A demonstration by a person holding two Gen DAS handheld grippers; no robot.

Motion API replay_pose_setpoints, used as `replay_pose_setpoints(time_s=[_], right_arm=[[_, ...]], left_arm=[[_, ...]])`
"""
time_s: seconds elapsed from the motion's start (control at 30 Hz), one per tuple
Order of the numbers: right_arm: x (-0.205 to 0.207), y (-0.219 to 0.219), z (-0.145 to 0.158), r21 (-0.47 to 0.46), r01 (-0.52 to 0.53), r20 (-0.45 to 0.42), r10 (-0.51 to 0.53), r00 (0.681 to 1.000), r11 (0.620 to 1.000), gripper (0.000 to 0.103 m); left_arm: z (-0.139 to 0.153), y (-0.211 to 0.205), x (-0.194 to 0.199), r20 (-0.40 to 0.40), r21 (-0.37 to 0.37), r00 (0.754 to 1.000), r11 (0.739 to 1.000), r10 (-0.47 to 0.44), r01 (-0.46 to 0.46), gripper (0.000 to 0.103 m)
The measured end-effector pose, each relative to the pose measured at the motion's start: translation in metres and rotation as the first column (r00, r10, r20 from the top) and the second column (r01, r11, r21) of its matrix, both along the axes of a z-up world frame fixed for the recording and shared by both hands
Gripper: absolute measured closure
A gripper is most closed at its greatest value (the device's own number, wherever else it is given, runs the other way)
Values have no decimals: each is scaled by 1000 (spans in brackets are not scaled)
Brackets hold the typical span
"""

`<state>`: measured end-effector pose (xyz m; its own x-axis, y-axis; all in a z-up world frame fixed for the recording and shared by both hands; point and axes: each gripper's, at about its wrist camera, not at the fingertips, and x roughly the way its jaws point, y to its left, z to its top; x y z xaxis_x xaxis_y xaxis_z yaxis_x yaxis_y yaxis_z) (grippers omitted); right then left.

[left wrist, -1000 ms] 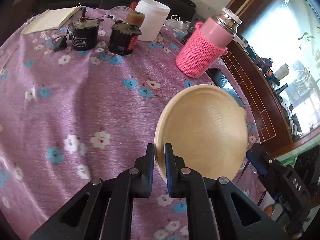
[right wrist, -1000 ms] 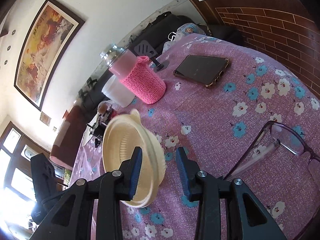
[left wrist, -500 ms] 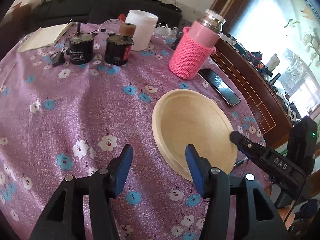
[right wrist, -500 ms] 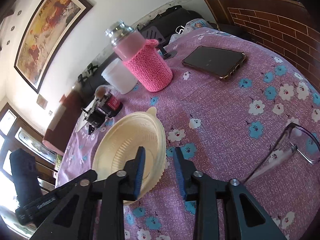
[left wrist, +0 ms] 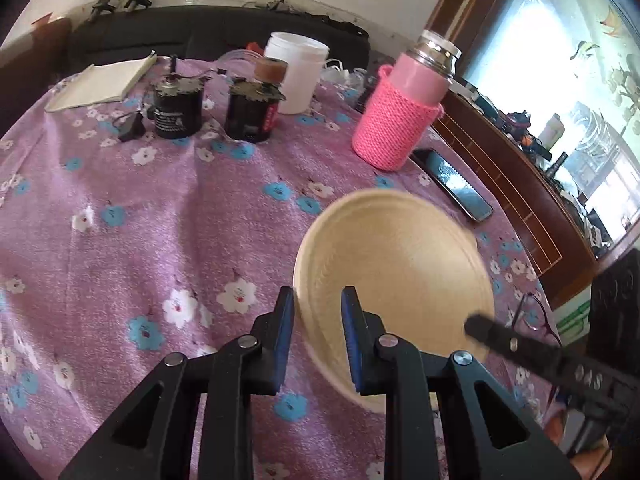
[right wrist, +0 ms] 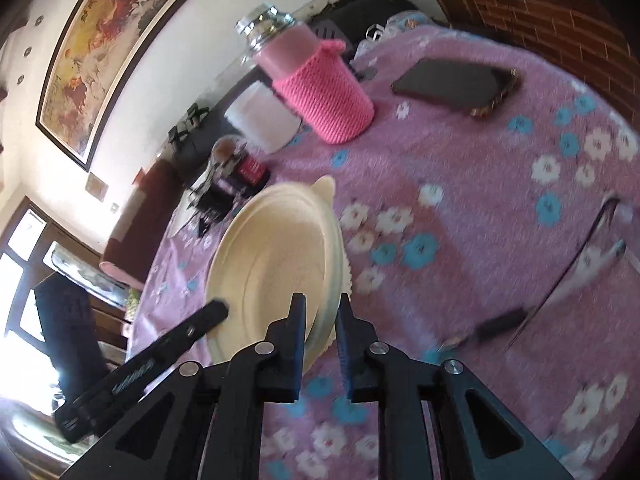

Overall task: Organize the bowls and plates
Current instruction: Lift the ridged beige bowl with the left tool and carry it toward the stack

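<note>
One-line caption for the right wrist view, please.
Right claw straddling the rim of a cream bowl on a purple floral tablecloth.

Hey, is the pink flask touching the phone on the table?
Apart. The right wrist view shows purple cloth between the pink flask and the phone.

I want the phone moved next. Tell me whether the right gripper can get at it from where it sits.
Probably not yet. The right gripper straddles the rim of the cream plate, so it is occupied. Beyond that, bare tablecloth leads to the phone.
</note>
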<state>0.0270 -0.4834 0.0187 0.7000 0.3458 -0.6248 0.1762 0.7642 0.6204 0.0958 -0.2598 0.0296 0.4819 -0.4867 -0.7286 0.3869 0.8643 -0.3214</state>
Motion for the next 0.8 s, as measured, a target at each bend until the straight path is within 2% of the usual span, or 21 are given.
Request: replay_pose_setpoints(time_s=[0.1,0.17,0.23,0.3,0.37,0.4,0.53,0.6,0.67,0.73,0.8], right_arm=[[2,13,-2,3,-68,-48,68,997,998,81],[0,12,1,-41,-44,-65,42,997,998,81],[-3,6,5,-77,-11,-44,8,999,997,77],[-5,0,7,-73,15,-14,-16,1000,997,76],[-5,-3,9,-95,25,0,-25,1000,995,76],[-4,-4,8,-120,32,-8,-33,999,992,76],[0,-6,7,-128,34,13,-32,999,991,76],[2,-4,10,-174,50,40,-43,998,983,76],[6,-1,11,-216,52,54,-41,998,975,76],[9,1,9,-240,43,40,-35,999,970,78],[11,1,5,-217,29,33,-23,999,976,85]], left_arm=[[1,6,5,-4,-22,1000,1000,5,-5,81],[1,6,5,0,-6,1000,1000,7,-7,79],[2,6,4,1,1,1000,1000,8,-8,79],[3,5,2,10,32,1000,999,19,-20,77],[6,6,-1,16,39,1000,999,22,-23,65],[7,6,-3,17,46,1000,999,22,-23,63],[9,1,-11,43,126,998,991,34,-40,62],[7,-1,-13,37,133,999,991,25,-30,64],[5,-4,-14,38,142,999,990,13,-18,81],[4,-5,-16,41,133,999,991,-3,-3,84],[5,-9,-19,64,139,998,990,-18,9,88]])
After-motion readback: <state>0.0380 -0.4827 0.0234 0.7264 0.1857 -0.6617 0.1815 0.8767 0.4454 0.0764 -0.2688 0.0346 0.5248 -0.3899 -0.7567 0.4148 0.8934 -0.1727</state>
